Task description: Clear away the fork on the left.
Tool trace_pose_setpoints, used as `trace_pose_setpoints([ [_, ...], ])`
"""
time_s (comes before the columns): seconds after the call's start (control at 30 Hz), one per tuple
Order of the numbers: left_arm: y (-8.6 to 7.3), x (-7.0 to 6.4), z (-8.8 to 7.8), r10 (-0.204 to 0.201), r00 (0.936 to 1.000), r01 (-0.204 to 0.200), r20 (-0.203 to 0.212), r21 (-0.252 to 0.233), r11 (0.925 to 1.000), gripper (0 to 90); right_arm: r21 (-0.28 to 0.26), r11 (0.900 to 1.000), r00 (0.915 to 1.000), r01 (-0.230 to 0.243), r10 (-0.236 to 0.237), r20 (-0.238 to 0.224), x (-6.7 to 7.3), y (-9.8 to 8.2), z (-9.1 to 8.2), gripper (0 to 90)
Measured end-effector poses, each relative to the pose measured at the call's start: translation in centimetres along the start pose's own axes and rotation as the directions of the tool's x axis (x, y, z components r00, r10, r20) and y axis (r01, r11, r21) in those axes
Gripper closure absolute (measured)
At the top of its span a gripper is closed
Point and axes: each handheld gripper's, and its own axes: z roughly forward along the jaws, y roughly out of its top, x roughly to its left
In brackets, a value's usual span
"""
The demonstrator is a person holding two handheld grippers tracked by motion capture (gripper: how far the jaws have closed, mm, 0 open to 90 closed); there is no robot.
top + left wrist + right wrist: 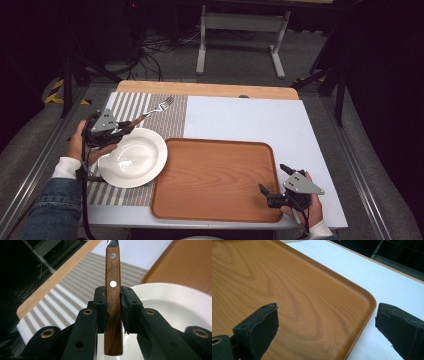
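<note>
A fork (159,107) with a brown wooden handle (113,270) is in my left gripper (127,125), which is shut on the handle's lower part. In the left gripper view the riveted handle stands upright between the pads of the left gripper (113,293). The tines point toward the far right, over the striped placemat (127,105). A white plate (134,159) lies just right of and below that gripper. My right gripper (273,180) is open at the front right corner of the empty wooden tray (215,175). The right gripper (327,312) straddles the tray's rim (364,293) with nothing between its jaws.
The placemat covers the table's left part, and a pale blue-white sheet (250,117) covers the rest. A bare wooden strip (200,89) runs along the far edge. A metal stand (240,30) and cables are on the floor beyond.
</note>
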Motion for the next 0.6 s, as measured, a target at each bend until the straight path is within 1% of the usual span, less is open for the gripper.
trace_pose_setpoints([
  [0.07,0.4,-1.0,-0.1,0.029,0.9996,-0.029,0.008,-0.003,0.9996,76.1,-0.005,1.000,1.0000,-0.001,0.001,0.003,-0.1,0.0,-0.1,5.7],
  [0.1,0.7,-1.8,-0.2,0.044,0.9989,-0.044,0.018,-0.009,0.9990,76.0,-0.005,1.000,1.0000,-0.004,0.004,0.005,-0.1,0.0,-0.1,5.7],
  [0.17,0.9,-2.8,-0.4,0.051,0.9981,-0.050,0.035,-0.026,0.9984,76.0,-0.009,1.000,1.0000,-0.004,0.004,0.006,-0.2,0.0,-0.2,5.7],
  [0.2,1.1,-3.6,-0.5,0.062,0.9972,-0.061,0.041,-0.037,0.9975,76.1,-0.011,1.000,1.0000,-0.005,0.005,0.007,-0.2,0.0,-0.2,5.7],
  [0.27,1.4,-4.9,-0.7,0.080,0.9948,-0.077,0.062,-0.053,0.9956,76.1,-0.016,1.000,0.9999,-0.009,0.009,0.008,-0.3,0.0,-0.3,5.7],
  [0.33,1.6,-6.3,-0.7,0.087,0.9918,-0.080,0.094,-0.074,0.9940,76.0,-0.020,1.000,0.9999,-0.009,0.009,0.010,-0.4,0.0,-0.4,5.7],
  [0.37,1.7,-6.9,-0.7,0.098,0.9905,-0.091,0.097,-0.075,0.9930,76.1,-0.023,1.000,0.9999,-0.012,0.012,0.012,-0.4,0.0,-0.4,5.6],
  [0.4,1.8,-7.4,-0.6,0.109,0.9883,-0.102,0.106,-0.072,0.9922,76.0,-0.023,1.000,0.9998,-0.015,0.015,0.012,-0.4,0.0,-0.4,5.7],
  [0.43,2.0,-8.2,-0.5,0.123,0.9849,-0.115,0.122,-0.070,0.9909,76.1,-0.022,1.000,0.9998,-0.015,0.016,0.014,-0.5,0.0,-0.4,5.7],
  [0.5,2.0,-9.2,-0.2,0.128,0.9807,-0.118,0.147,-0.074,0.9902,76.1,-0.024,1.000,0.9997,-0.016,0.017,0.018,-0.5,0.0,-0.4,5.7],
  [0.53,2.1,-9.9,0.1,0.141,0.9768,-0.132,0.161,-0.066,0.9891,76.0,-0.025,1.000,0.9997,-0.017,0.018,0.018,-0.5,0.0,-0.5,5.7],
  [0.6,2.0,-11.1,0.5,0.154,0.9709,-0.145,0.183,-0.062,0.9874,76.1,-0.025,1.000,0.9996,-0.018,0.018,0.020,-0.5,0.0,-0.5,5.7],
])
